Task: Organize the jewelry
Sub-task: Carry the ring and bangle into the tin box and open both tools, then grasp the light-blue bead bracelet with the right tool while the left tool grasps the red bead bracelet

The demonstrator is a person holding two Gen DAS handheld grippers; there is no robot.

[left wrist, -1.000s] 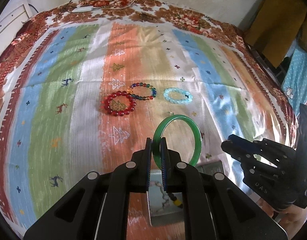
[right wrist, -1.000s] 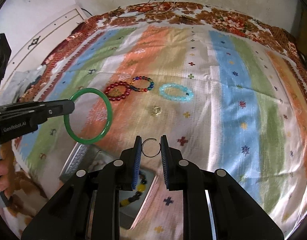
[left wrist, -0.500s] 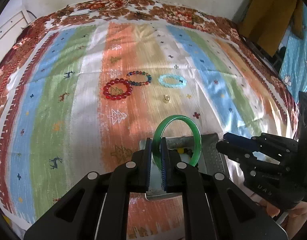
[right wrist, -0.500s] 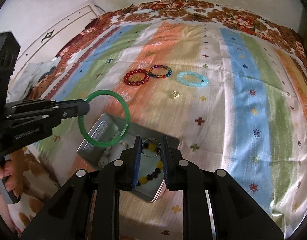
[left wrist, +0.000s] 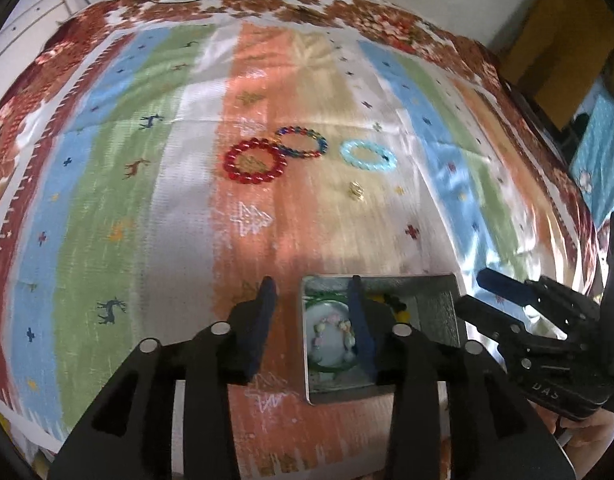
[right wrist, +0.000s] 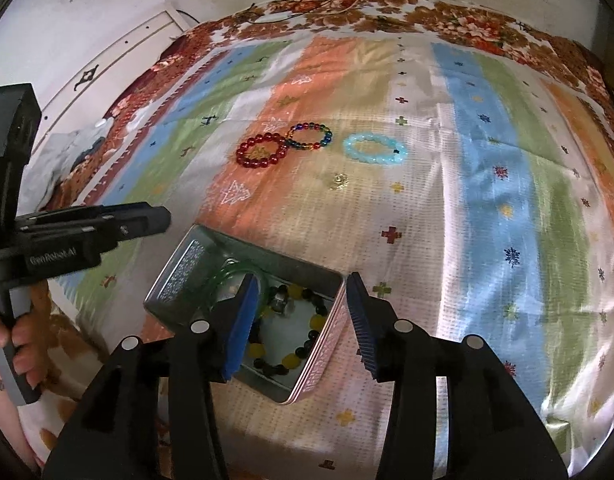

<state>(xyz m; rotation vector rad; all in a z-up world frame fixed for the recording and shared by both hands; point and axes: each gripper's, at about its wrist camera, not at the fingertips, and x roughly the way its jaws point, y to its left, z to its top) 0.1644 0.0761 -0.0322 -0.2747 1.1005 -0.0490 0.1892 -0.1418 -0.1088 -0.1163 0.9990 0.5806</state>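
A bed (right wrist: 507, 200) under a striped cloth fills the frame, white wall above. The tin (right wrist: 327, 280) at lower centre runs lengthwise toward upper left, the bangle (right wrist: 227, 276) inside. Both grippers (left wrist: 311, 312) (right wrist: 299, 312) have just been opening their jaws, which hold nothing.

Bright daylight glares off the shiny striped cloth (left wrist: 179, 208), motion blur perhaps softening it, fisheye edges bending darkly.
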